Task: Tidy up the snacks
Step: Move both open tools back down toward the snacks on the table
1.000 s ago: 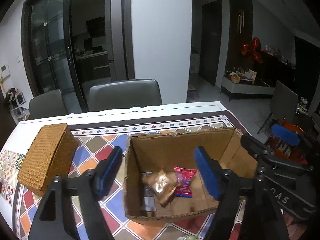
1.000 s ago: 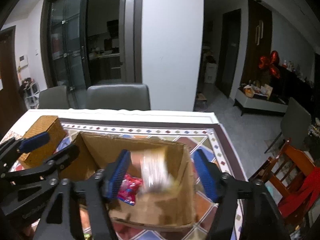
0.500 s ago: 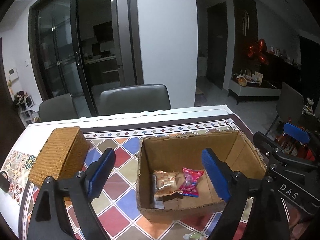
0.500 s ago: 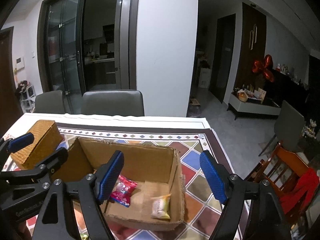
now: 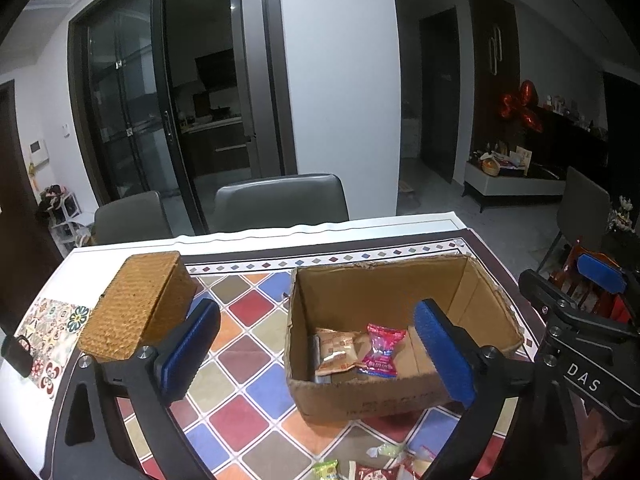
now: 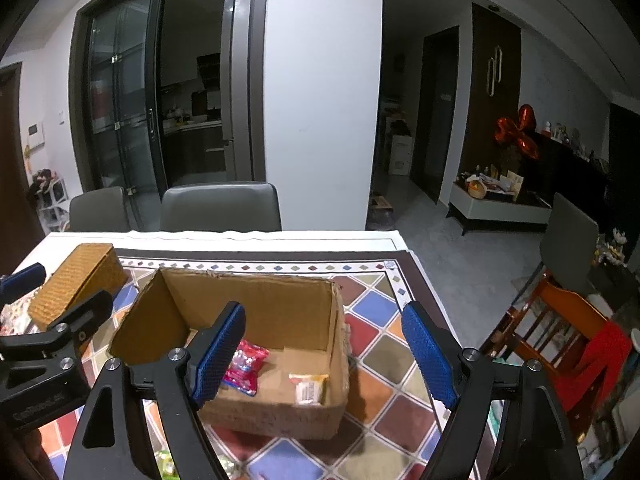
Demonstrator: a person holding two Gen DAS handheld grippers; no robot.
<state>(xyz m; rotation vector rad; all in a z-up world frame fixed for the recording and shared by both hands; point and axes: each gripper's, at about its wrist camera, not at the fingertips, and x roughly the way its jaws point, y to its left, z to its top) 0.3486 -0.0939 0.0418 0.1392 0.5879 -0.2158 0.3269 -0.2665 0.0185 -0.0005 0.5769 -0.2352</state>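
An open cardboard box stands on the patterned tablecloth. Inside lie a tan snack pack, a red-pink candy pack and a small yellow-white packet. Several loose snacks lie on the cloth in front of the box. My left gripper is open and empty, above the box's near left side. My right gripper is open and empty, above the box's near edge.
A woven wicker basket stands left of the box. Two grey chairs stand behind the table. A wooden chair with red cloth is off the table's right side.
A snack dropped from my open right gripper into the box a second ago. Both grippers have since pulled back and risen, staying open.
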